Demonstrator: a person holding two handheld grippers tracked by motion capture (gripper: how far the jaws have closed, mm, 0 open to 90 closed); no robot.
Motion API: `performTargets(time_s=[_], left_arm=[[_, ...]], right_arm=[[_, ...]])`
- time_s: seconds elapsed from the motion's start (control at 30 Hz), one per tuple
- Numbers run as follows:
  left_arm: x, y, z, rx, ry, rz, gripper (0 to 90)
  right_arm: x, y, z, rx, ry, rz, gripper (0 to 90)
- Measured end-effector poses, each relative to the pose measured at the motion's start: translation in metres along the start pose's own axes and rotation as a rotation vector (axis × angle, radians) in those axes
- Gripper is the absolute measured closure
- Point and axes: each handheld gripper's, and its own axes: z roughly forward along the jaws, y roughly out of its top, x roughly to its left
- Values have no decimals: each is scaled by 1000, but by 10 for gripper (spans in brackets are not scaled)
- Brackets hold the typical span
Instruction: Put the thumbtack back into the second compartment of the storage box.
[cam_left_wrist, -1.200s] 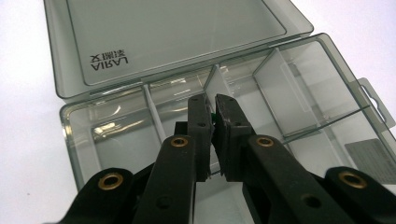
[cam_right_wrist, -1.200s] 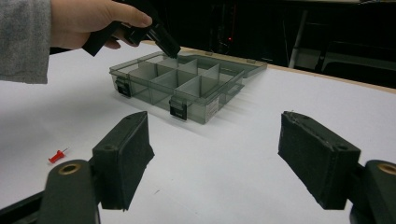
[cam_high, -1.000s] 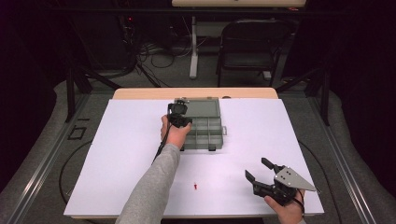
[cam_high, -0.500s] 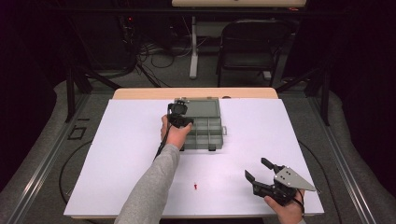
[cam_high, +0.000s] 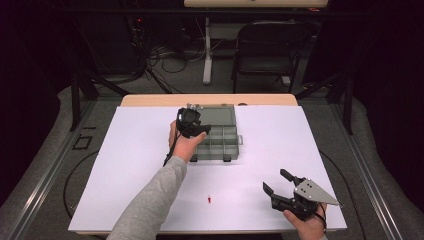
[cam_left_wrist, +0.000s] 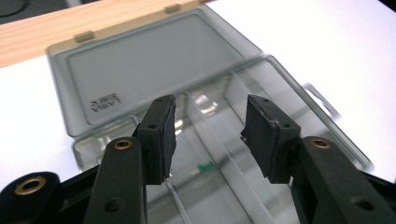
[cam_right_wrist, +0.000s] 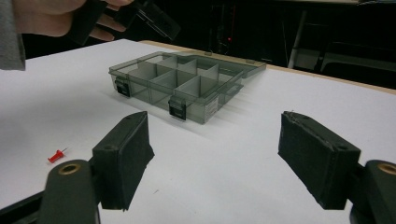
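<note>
Bench (cam_high: 130, 165) covered by a white sheet; bare wood strip along the far edge.

Left: grey sleeve (cam_high: 150, 200) reaches in from the bottom of the high view. Left hand (cam_high: 182, 145) holds the left gripper (cam_high: 192, 122) over the near-left part of the box (cam_high: 220, 142). In the left gripper view its fingers (cam_left_wrist: 161, 133) stand apart with nothing between them, hanging above the box's compartments. A small green item (cam_left_wrist: 204, 165) lies in one compartment just below the fingers; too blurred to identify.

Centre: the box is clear grey plastic with dividers, sitting toward the far middle of the bench. Its lid (cam_high: 215, 116) is folded back flat on the far side, hinged at the far edge. Two dark latches (cam_right_wrist: 177, 108) on the near wall, both seen in the right gripper view. Most compartments look empty from that angle.

A red pushpin (cam_high: 209, 200) lies on the sheet, alone, well apart from the box on the near side, between the two arms. In the right gripper view it lies left of the left finger.

Right: right gripper (cam_high: 280, 186) low at the near-right of the bench, held by the right hand (cam_high: 305, 225), grey plate on top. Its fingers (cam_right_wrist: 123, 156) are spread wide, empty, pointing toward the box and well apart from it.
</note>
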Motion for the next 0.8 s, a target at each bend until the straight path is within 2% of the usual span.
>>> performTargets(time_s=[0.13, 0.23, 0.3, 0.37, 0.53, 0.6, 0.8], left_arm=[[-1, -11, -11, -8, -6, 29, 516], [0, -21, -19, -32, -57, 9, 504], [-1, -27, -25, -42, -91, 20, 496], [-3, -34, -33, -47, -118, 38, 442], [-10, -54, -50, -75, -142, 88, 314], [-12, -62, -55, -79, -148, 88, 281], [-20, -88, -67, -88, -169, 104, 269]], right_arm=[[0, 0, 0, -1, -3, 1, 243], [0, 0, 0, 1, -5, 1, 243], [0, 0, 0, 1, -6, -2, 243], [0, 0, 0, 1, -7, -1, 243], [0, 0, 0, 1, -6, 0, 240], [0, 0, 0, 0, -7, -1, 236], [1, 0, 0, 3, -6, -3, 232]])
